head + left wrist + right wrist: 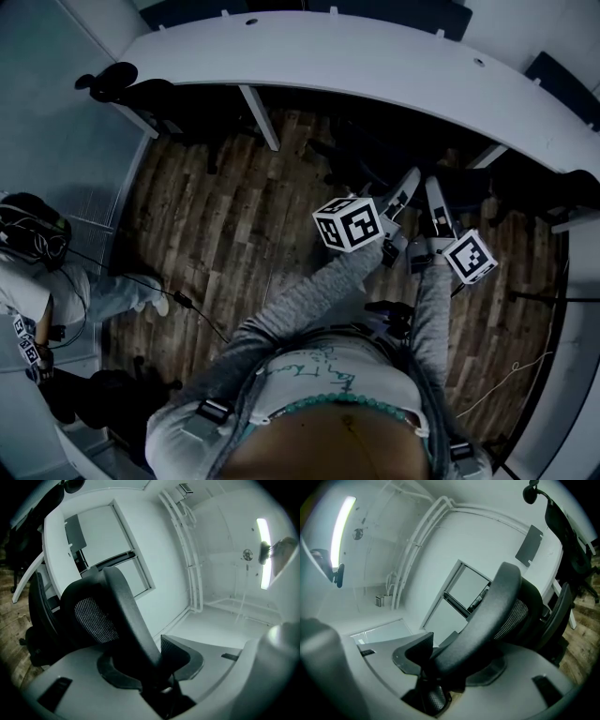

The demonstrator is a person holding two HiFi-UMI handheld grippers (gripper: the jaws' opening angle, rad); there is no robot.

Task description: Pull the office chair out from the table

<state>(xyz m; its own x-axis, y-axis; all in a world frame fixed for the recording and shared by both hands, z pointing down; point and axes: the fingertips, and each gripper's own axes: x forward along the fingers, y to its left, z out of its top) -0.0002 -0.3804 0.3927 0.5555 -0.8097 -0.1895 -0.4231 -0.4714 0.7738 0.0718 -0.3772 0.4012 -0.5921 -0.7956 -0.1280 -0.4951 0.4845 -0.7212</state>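
The curved white table sweeps across the far side, with plank floor lying open on its near side. The black office chair stands at the table's near edge, its back rim clamped by both the left gripper and the right gripper.

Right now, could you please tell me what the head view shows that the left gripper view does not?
Only the head view: the left gripper and right gripper from above, their black-and-white marker cubes, the holder's grey sleeves, and a second person at the left edge. Only the left gripper view: its own grey fingers closed on the black mesh-backed office chair's back frame, a glowing light strip and white wall pipes. Both: the curved white table, the brown wood-plank floor and that chair.
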